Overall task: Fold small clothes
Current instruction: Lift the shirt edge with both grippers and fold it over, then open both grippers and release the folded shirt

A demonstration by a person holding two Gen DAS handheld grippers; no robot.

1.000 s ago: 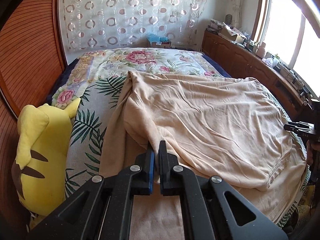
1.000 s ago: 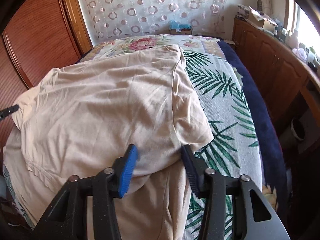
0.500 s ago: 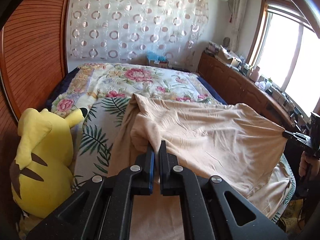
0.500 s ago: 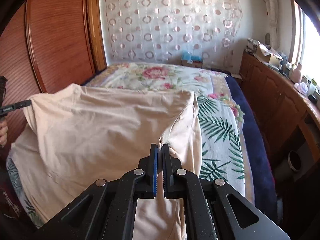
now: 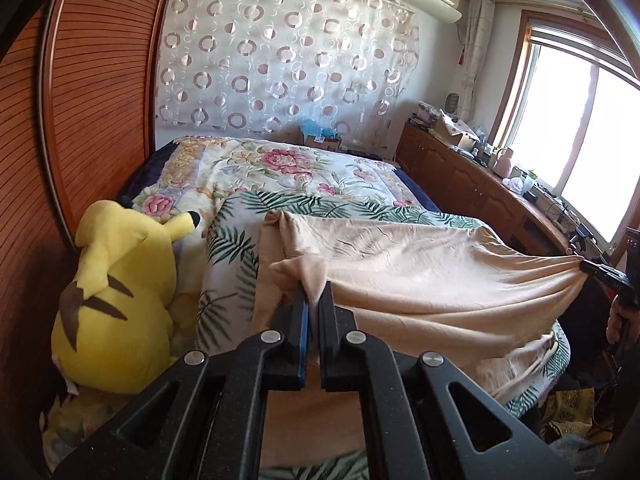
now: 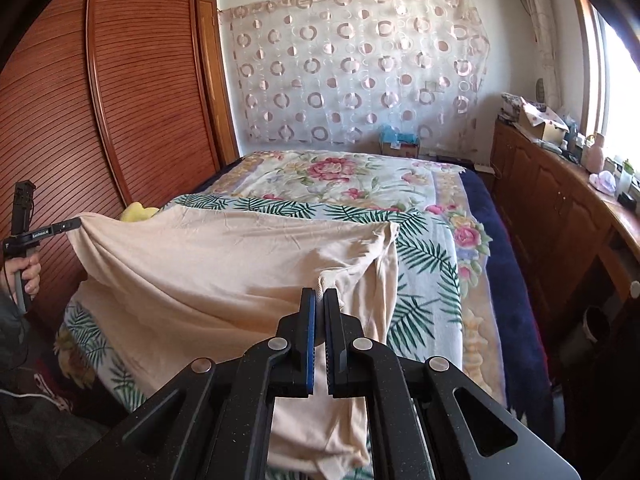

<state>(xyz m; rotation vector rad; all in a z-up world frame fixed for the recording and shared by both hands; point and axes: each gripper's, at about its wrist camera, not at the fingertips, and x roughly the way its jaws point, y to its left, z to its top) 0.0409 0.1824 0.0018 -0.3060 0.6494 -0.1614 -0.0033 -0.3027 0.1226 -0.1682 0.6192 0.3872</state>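
Observation:
A peach-coloured garment (image 5: pixel 420 276) (image 6: pixel 224 264) hangs stretched between both grippers above the near end of the bed. My left gripper (image 5: pixel 314 300) is shut on a bunched corner of it, and the same gripper (image 6: pixel 78 222) appears at the left edge of the right wrist view. My right gripper (image 6: pixel 319 298) is shut on the opposite corner and shows at the right edge of the left wrist view (image 5: pixel 584 266). The cloth sags between the two grips, and its lower part drapes over the bed's near edge.
The bed (image 6: pixel 340 176) carries a floral and palm-leaf cover. A yellow plush toy (image 5: pixel 116 300) sits at its left side against a wooden slatted wardrobe (image 6: pixel 132 92). Wooden cabinets (image 6: pixel 560 216) with clutter on top line the right wall under a window. A hand (image 6: pixel 26 276) holds the left gripper's handle.
The right gripper closed on the garment's corner. Both grippers then rose and drew back toward the near end of the bed, lifting the cloth off the cover and pulling it taut.

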